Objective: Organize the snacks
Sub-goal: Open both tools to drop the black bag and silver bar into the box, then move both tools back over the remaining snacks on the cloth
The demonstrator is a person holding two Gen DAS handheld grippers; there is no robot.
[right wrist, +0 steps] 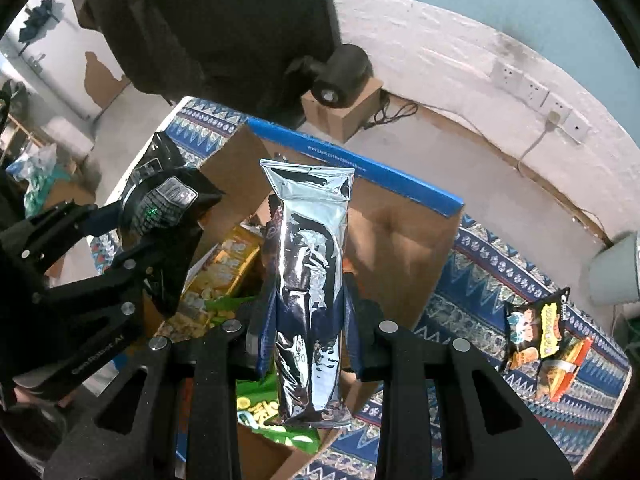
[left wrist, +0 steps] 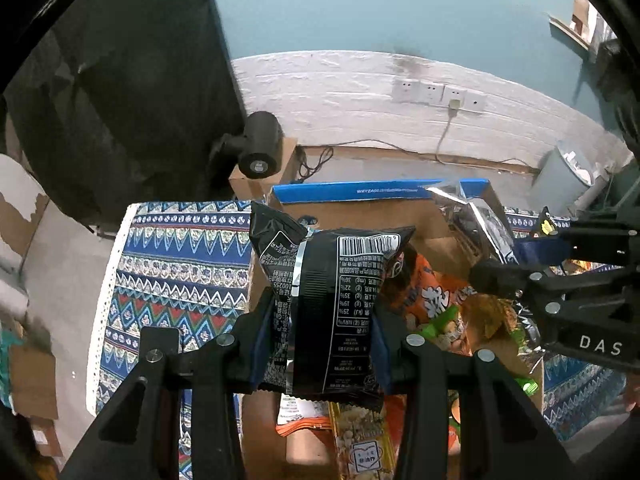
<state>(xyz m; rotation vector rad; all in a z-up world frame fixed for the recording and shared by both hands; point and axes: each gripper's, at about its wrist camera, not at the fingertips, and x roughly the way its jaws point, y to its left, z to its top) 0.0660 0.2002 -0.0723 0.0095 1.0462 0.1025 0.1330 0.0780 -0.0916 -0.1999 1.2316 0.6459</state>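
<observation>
Left gripper [left wrist: 320,344]: clamped across the lower half of a black packet [left wrist: 332,304], centre frame, above the box [left wrist: 380,208].
Right gripper [right wrist: 306,336]: closed narrow on a silver pouch [right wrist: 308,280], centre frame, over the box's open top.
Handling: both look light, soft, crinkly; the foil is probably slippery, the contents likely crushable.
Hold: mid-body, across the flat faces, as now.
Loose: snack packs [right wrist: 540,344] on the cloth [right wrist: 480,280], lower right.

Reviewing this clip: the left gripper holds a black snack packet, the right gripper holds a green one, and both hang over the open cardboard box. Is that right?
Not quite. The packet in the right gripper is silver foil, not green, as the right wrist view shows. The rest stands: the left gripper holds the black snack packet, both over the open cardboard box.
</observation>
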